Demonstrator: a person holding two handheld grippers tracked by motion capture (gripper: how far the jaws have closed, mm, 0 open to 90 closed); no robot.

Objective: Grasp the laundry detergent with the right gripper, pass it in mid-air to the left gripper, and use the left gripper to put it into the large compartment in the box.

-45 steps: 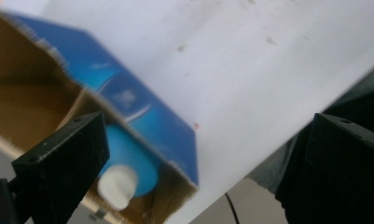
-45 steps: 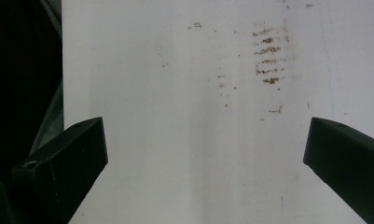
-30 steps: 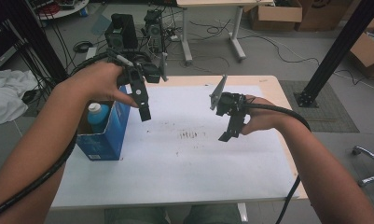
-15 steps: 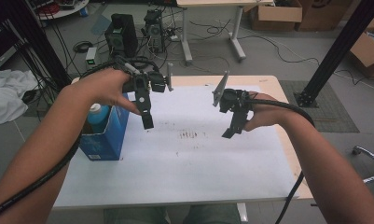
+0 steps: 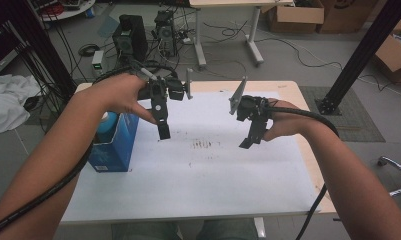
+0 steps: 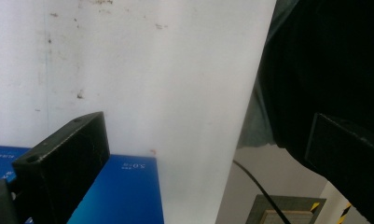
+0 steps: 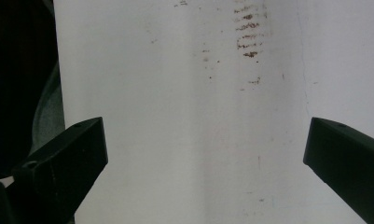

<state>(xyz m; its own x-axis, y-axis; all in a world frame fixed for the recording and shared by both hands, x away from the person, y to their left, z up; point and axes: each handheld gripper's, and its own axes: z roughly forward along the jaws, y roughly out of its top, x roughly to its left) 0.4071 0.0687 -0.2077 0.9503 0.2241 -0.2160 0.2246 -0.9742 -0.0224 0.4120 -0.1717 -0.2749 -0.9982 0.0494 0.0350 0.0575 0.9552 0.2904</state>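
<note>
Both my grippers are up in the air w/ jaws wide apart, nothing in them. Left gripper (image 5: 163,131) hangs just beside the blue box (image 5: 113,142) at the left edge of the table (image 5: 203,175); right gripper (image 5: 250,140) is well apart from it. Box looks like stiff cardboard, prob light-ish, w/ a bottle (image 5: 106,121) poking out the top. I'd pinch a side wall near the top rim. Print on it is too small to read, maybe "5.0".

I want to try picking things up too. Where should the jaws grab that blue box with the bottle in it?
Probably the blue box by its upper rim, coming from above with the left gripper, which is nearest. It stands upright with its top open, and the bottle pokes out, so one jaw could slip inside.
</note>
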